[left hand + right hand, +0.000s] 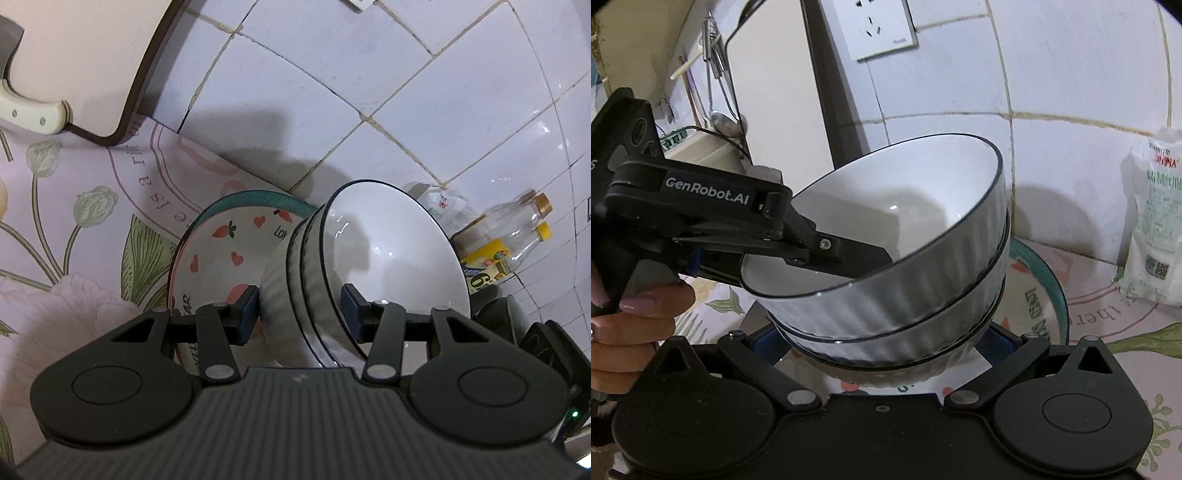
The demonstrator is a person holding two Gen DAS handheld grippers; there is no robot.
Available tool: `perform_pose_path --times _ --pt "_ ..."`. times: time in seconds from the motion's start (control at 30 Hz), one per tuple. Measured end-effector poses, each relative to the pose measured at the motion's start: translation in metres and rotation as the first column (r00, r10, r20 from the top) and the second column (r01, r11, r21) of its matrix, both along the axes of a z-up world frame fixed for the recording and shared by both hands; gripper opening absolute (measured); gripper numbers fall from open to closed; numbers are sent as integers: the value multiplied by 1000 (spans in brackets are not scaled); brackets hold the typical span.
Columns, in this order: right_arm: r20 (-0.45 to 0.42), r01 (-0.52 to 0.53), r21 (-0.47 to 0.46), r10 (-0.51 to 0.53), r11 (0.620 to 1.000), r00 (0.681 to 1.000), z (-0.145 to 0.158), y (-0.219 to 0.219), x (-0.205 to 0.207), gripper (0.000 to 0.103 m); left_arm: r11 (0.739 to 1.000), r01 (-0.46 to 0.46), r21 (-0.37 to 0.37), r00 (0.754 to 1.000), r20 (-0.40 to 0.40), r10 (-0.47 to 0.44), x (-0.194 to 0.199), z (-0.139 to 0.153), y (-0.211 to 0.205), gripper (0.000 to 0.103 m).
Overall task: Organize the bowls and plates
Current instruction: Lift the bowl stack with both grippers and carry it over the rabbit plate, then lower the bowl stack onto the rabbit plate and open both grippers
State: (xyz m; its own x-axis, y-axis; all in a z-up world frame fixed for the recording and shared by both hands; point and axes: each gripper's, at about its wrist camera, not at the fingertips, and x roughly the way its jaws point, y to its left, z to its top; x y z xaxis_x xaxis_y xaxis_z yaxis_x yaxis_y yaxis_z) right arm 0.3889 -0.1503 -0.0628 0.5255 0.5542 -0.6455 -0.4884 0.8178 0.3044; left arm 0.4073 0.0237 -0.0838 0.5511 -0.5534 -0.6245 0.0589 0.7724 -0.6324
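Left gripper (299, 314) clamped on the wall of a stack of ribbed white bowls (325, 273), one pad inside the top bowl, the other outside. Right gripper (886, 339) straddles the stack's lower part from the opposite side, blue pads mostly hidden by the bowls; cannot tell if they press. Stack tilted, held over a strawberry-and-heart plate (221, 251) on the floral tablecloth (74, 236). Cutting board (81, 62) with a knife handle (33, 110) upper left; bottles (524, 229) by the tiled wall (406, 92). White bag (1156, 221) at right.
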Motion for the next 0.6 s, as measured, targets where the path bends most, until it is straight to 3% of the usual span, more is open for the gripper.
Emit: perform_pose_path --times 0.43,0.6 --pt "74 -41 -91 48 995 996 -7 12 -7 103 997 -12 71 999 36 9 -5 4 -4 48" --pt "107 -35 -115 47 993 993 -6 9 -16 103 987 -33 156 993 118 15 -15 14 -10 51"
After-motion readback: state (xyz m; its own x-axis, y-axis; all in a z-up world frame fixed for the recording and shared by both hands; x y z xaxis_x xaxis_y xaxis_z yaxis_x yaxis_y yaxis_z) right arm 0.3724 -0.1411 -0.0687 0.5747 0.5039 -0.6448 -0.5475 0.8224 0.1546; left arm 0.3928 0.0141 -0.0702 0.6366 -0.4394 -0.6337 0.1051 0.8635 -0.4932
